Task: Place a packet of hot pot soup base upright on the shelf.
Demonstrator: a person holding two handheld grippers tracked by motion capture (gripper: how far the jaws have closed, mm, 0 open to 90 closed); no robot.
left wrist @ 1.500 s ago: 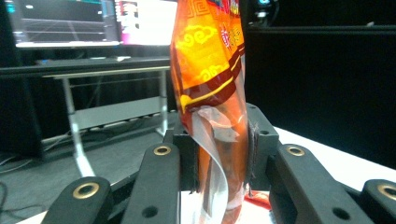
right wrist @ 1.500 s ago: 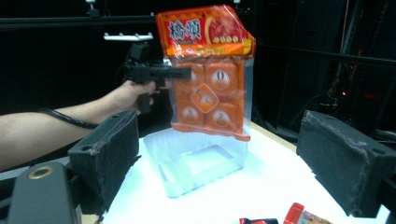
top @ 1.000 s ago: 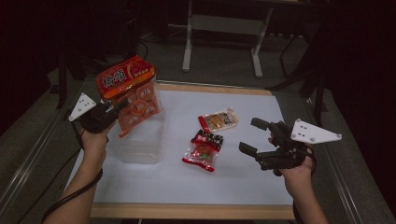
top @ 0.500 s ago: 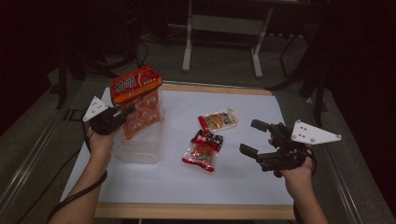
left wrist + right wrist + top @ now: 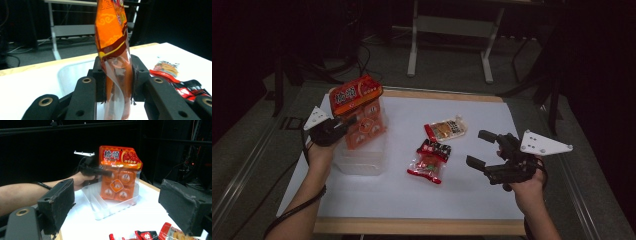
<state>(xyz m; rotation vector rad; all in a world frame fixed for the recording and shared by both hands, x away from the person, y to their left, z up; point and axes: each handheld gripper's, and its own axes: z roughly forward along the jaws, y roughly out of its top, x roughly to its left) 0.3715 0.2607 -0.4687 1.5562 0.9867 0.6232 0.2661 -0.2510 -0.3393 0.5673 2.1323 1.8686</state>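
Note:
My left gripper (image 5: 343, 125) is shut on an orange snack bag (image 5: 357, 95) and holds it upright, with its lower end down inside a clear plastic bin (image 5: 362, 162). In the left gripper view the bag (image 5: 113, 45) is pinched between the jaws above the bin (image 5: 75, 72). At the table's right, my right gripper (image 5: 476, 147) hovers open and empty. The right gripper view faces the bag (image 5: 119, 176), the bin (image 5: 105, 206) and the left gripper (image 5: 100, 173) across the table.
A red and black packet (image 5: 429, 161) and a tan snack packet (image 5: 446, 128) lie on the white table top (image 5: 412, 200) between the bin and my right gripper. A metal stand (image 5: 452, 30) is on the floor behind the table.
My left gripper has carried the orange bag to the right and a little lower, bringing it over and into the bin. The right gripper has stayed put.

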